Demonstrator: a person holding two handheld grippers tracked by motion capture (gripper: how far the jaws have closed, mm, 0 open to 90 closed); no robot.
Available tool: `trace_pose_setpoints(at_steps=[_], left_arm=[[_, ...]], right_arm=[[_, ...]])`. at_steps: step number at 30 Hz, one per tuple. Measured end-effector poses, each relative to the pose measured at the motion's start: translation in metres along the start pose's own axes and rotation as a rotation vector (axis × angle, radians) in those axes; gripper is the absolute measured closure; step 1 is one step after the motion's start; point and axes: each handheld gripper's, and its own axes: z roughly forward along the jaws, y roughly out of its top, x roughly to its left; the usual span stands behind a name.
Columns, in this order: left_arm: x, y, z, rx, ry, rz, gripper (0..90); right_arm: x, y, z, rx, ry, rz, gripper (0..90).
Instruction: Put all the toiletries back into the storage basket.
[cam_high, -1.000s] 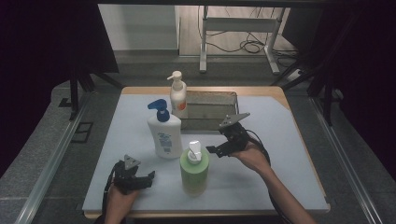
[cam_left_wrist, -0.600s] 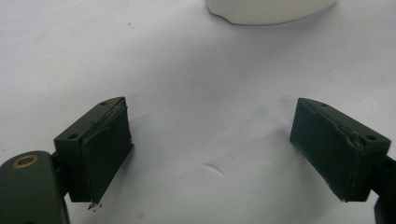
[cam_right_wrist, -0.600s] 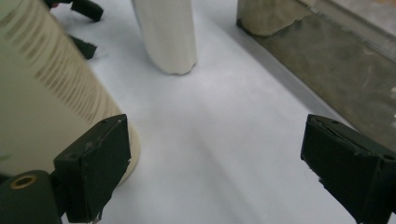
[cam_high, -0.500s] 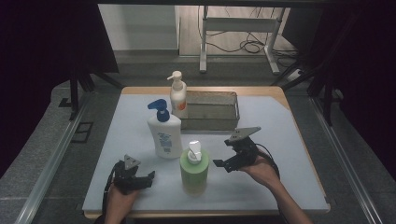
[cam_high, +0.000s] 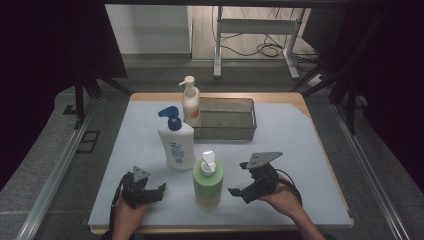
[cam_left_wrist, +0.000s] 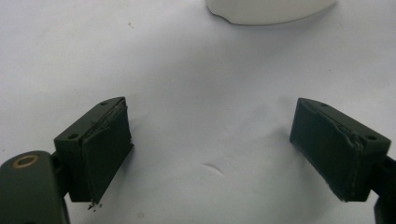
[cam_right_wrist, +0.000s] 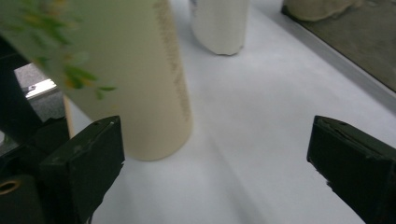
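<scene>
Green and upright near the table's (cam_high: 300, 200) front edge, the bottle (cam_high: 208, 181) stood just left of the right gripper (cam_high: 239, 183), whose empty jaws had just been opening wide toward it, while the left gripper (cam_high: 161, 189), also open and empty, sat slightly farther off.

Black tongs (cam_high: 243, 191), grey three-cornered plate (cam_high: 261, 159), trailing cable (cam_high: 290, 179)
</scene>
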Motion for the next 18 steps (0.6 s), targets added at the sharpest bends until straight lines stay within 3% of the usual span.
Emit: trace_pose_setpoints(at_steps=[18], left_arm=[[0.0, 0.0, 0.0, 0.001, 0.001, 0.0, 12.1]], right_arm=[[0.028, 0.019, 0.014, -0.019, 0.058, -0.059, 0.6]])
